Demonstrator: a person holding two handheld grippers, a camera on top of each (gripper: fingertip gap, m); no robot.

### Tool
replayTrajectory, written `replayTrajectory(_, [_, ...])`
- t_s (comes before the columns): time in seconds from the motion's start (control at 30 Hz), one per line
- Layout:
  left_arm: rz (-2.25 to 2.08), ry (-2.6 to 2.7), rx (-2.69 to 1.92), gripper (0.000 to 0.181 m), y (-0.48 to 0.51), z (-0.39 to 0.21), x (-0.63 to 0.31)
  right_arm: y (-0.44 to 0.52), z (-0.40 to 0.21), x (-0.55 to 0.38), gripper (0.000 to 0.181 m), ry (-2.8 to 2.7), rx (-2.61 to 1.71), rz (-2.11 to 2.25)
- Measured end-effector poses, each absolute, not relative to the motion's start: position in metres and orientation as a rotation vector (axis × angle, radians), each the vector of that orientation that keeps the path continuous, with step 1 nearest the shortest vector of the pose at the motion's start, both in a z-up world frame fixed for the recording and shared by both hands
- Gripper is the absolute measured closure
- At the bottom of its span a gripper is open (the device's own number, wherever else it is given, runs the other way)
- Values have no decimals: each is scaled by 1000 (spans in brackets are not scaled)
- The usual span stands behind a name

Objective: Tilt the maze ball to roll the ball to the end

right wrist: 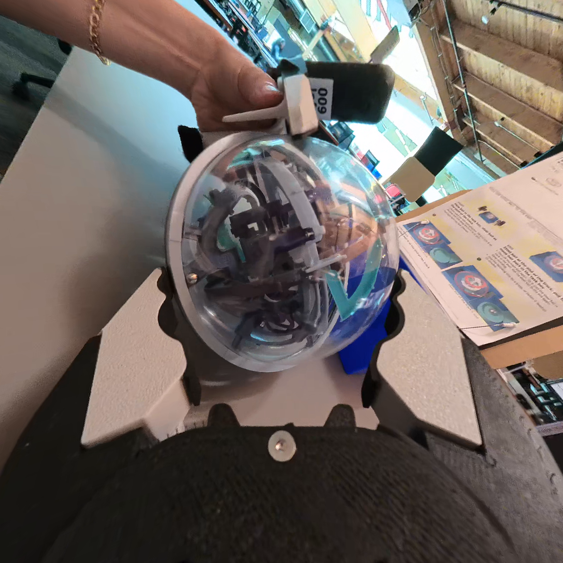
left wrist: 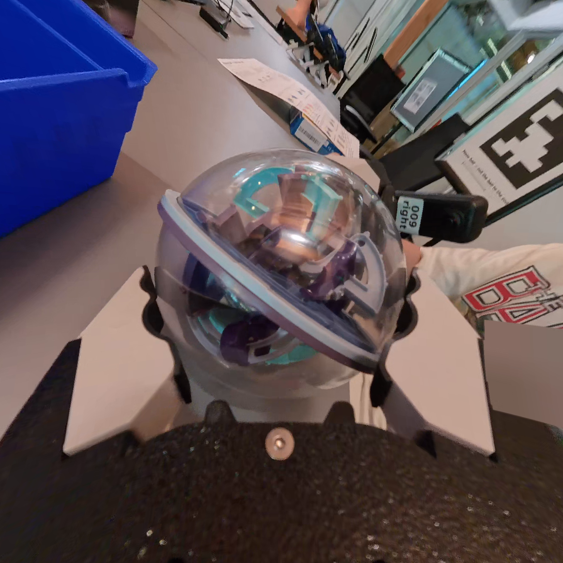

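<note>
The maze ball (left wrist: 274,259) is a clear sphere with teal, purple and grey tracks inside and a pale seam ring that runs tilted. Both grippers hold it above the grey table. My left gripper (left wrist: 278,292) is shut on its sides. My right gripper (right wrist: 280,292) is shut on the maze ball (right wrist: 274,253) from the opposite side. A small shiny steel ball (right wrist: 192,276) sits near the seam ring at the sphere's left edge. The right gripper's body (left wrist: 438,219) shows behind the sphere, and the left gripper's body (right wrist: 341,91) with a hand shows in the right wrist view.
A blue bin (left wrist: 61,106) stands on the table (left wrist: 91,259) to the left. Printed instruction sheets (left wrist: 289,91) lie at the table's far edge. A board with an illustrated sheet (right wrist: 487,259) stands to the right. A black-and-white marker panel (left wrist: 518,137) is at right.
</note>
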State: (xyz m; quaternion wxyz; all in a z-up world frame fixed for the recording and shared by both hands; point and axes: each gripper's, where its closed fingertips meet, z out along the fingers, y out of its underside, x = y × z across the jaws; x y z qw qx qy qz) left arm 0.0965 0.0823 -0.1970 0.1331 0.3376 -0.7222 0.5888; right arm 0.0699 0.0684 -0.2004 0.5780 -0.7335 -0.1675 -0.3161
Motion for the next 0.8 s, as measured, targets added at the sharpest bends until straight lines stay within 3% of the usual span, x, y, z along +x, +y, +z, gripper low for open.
replayTrajectory(0.33, [1989,-2298,1178,29,108,-174,138,75,-198,89,45,-299,-1730,-729])
replayTrajectory(0.57, [2050,-2669,819,64,98,-152,120,88,-193,82,47,-344,-1711,-710])
replayTrajectory(0.67, [1892,-2796,737,48,93,-164,119,92,-191,80,50,-337,-1699,-687])
replayTrajectory(0.8, [1799,-2780,736,49,95,-168,120,91,-187,79,54,-326,-1674,-650])
